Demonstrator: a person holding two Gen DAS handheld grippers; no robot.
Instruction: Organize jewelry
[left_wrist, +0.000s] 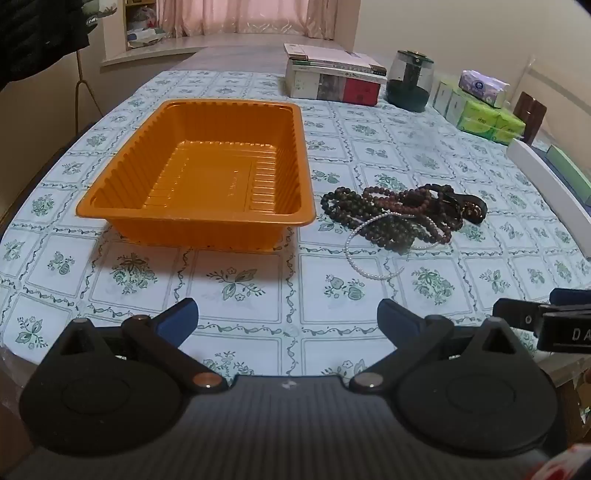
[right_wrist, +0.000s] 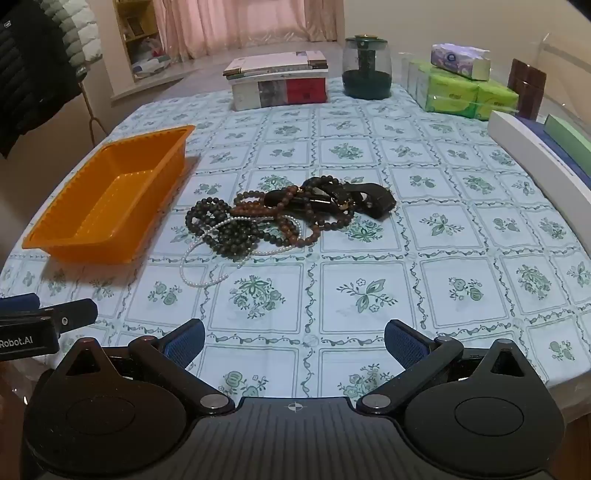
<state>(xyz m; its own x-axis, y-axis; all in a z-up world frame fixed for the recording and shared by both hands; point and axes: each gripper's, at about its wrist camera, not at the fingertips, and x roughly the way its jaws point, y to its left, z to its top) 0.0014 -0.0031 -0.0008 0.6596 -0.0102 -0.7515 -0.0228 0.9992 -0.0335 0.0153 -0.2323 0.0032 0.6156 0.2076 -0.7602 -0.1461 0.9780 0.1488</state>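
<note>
An empty orange plastic tray (left_wrist: 295, 122) stands on the floral tablecloth; it also shows at the left in the right wrist view (right_wrist: 48, 236). To its right lies a tangled pile of jewelry (left_wrist: 402, 218): dark bead strands, reddish-brown bead strands, a white pearl strand (left_wrist: 364, 271) and a black watch (left_wrist: 469, 206). The pile sits mid-table in the right wrist view (right_wrist: 280, 218). My left gripper (left_wrist: 287, 319) is open and empty, near the table's front edge. My right gripper (right_wrist: 294, 341) is open and empty, in front of the pile.
At the table's back stand a box with books on it (right_wrist: 280, 85), a dark glass jar (right_wrist: 365, 70) and green tissue packs (right_wrist: 465, 92). A long white box (right_wrist: 535, 162) lies along the right edge. A dark jacket (right_wrist: 33, 74) hangs at left.
</note>
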